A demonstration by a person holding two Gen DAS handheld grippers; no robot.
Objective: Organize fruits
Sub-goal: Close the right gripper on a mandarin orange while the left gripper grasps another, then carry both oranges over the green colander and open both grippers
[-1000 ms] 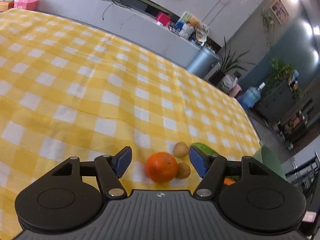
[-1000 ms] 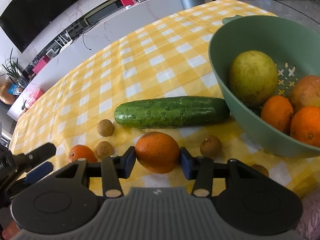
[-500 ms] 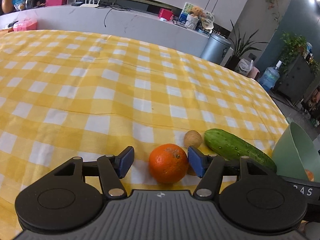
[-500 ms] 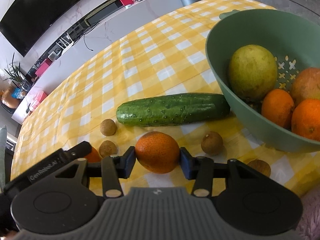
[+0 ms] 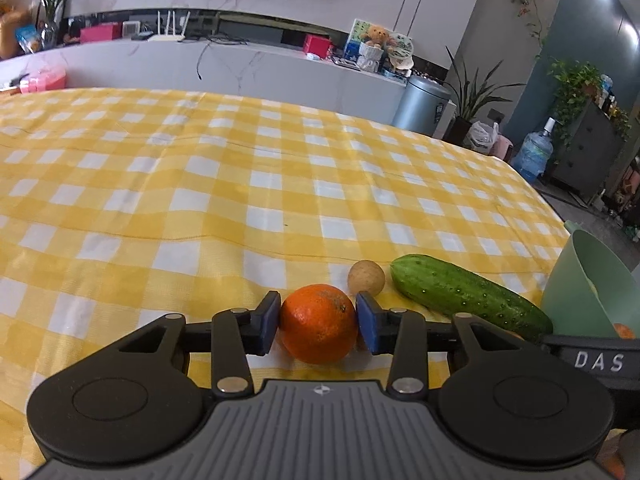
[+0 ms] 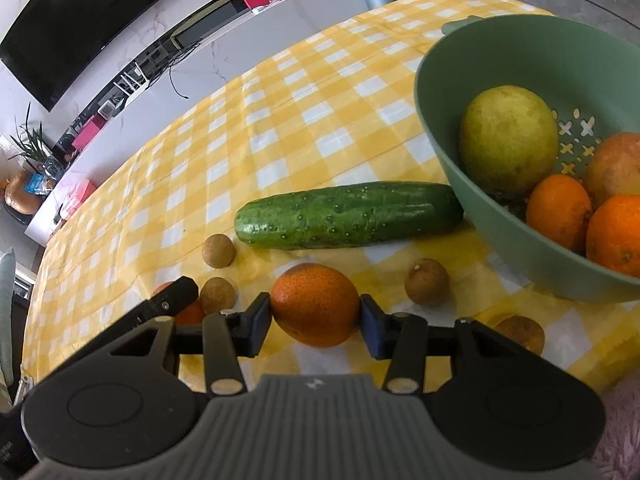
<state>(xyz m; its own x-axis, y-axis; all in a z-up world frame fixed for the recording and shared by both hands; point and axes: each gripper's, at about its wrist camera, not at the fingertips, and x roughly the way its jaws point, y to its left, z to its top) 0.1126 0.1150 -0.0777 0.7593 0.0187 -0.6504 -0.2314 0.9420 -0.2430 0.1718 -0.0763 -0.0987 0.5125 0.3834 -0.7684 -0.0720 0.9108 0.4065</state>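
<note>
My left gripper [image 5: 318, 322] has a small orange [image 5: 318, 326] between its blue pads on the yellow checked cloth. Its jaws are closing and both pads touch the peel. My right gripper [image 6: 316, 320] is shut on a second orange [image 6: 314, 304] just above the cloth. A left finger [image 6: 172, 300] shows in the right wrist view, hiding most of the small orange [image 6: 190, 314]. A green bowl [image 6: 500, 60] at the right holds a yellow-green fruit [image 6: 508, 140], a reddish fruit and two oranges [image 6: 558, 212]. A cucumber [image 6: 348, 216] lies against the bowl.
Several brown longans lie loose on the cloth: one [image 6: 218, 251] by the cucumber's end, one [image 6: 218, 295] beside the left finger, one [image 6: 426, 282] and one [image 6: 520, 334] near the bowl. The far cloth [image 5: 200, 168] is bare. A white counter stands behind the table.
The left gripper's jaws have closed in from wide apart onto the small orange, and its view has rolled level. The right gripper has kept still with its orange.
</note>
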